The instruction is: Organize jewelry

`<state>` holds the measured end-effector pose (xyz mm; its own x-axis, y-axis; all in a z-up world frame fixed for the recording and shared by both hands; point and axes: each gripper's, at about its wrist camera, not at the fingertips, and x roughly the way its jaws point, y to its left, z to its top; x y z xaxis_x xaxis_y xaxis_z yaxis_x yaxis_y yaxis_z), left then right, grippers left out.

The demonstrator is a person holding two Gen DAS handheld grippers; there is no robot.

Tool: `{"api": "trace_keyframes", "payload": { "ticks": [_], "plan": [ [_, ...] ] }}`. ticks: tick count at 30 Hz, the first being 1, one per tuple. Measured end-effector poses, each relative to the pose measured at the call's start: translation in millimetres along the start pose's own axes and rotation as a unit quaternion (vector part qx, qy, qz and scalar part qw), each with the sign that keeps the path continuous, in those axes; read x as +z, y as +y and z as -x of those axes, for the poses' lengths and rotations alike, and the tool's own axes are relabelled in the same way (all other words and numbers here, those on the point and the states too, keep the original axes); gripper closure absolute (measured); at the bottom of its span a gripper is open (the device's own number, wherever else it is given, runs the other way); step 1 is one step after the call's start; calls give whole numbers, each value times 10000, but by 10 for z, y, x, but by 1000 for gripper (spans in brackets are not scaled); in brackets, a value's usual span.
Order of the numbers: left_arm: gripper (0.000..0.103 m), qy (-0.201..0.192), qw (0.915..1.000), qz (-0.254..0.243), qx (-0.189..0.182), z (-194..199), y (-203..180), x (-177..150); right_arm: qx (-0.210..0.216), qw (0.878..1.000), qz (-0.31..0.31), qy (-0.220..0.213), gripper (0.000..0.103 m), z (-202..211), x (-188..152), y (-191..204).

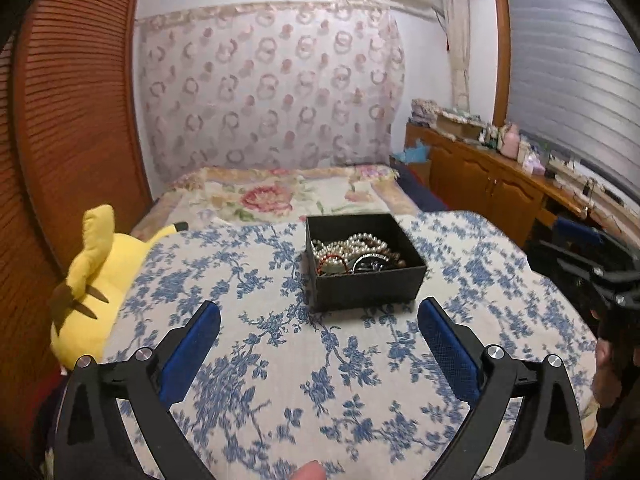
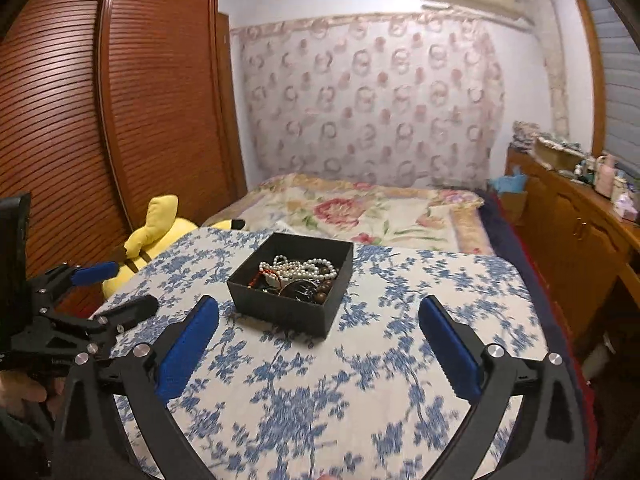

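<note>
A black open box (image 1: pixel 370 284) stands on the blue-flowered cloth (image 1: pixel 280 360). It holds a tangle of pearl strands (image 1: pixel 356 245), dark beads and a red cord. My left gripper (image 1: pixel 320 322) is open and empty, hovering just short of the box. In the right wrist view the box (image 2: pixel 288 304) sits ahead and slightly left, with pearls (image 2: pixel 304 268) and brown beads inside. My right gripper (image 2: pixel 319 320) is open and empty, close in front of the box. The left gripper also shows at the left edge of the right wrist view (image 2: pixel 116 288).
A yellow plush toy (image 1: pixel 100 276) lies at the cloth's left edge, against a slatted wooden wardrobe (image 2: pixel 120 100). A bed with a floral cover (image 2: pixel 360 212) lies beyond. A wooden cabinet (image 2: pixel 580 232) with clutter runs along the right wall.
</note>
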<state>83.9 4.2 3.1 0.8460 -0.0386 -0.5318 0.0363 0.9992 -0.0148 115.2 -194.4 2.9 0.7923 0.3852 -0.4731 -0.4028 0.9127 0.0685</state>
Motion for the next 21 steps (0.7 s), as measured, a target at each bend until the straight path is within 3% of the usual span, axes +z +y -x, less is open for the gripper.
{"api": "trace_keyframes", "payload": {
  "ticks": [8, 21],
  "plan": [
    [8, -295, 9992, 51, 253, 500, -36, -103, -199, 9988, -352, -266, 2, 469, -209, 21],
    [8, -447, 9985, -24, 330, 748, -44, -195, -336, 9979, -349, -431, 2, 597, -274, 58]
  ]
}}
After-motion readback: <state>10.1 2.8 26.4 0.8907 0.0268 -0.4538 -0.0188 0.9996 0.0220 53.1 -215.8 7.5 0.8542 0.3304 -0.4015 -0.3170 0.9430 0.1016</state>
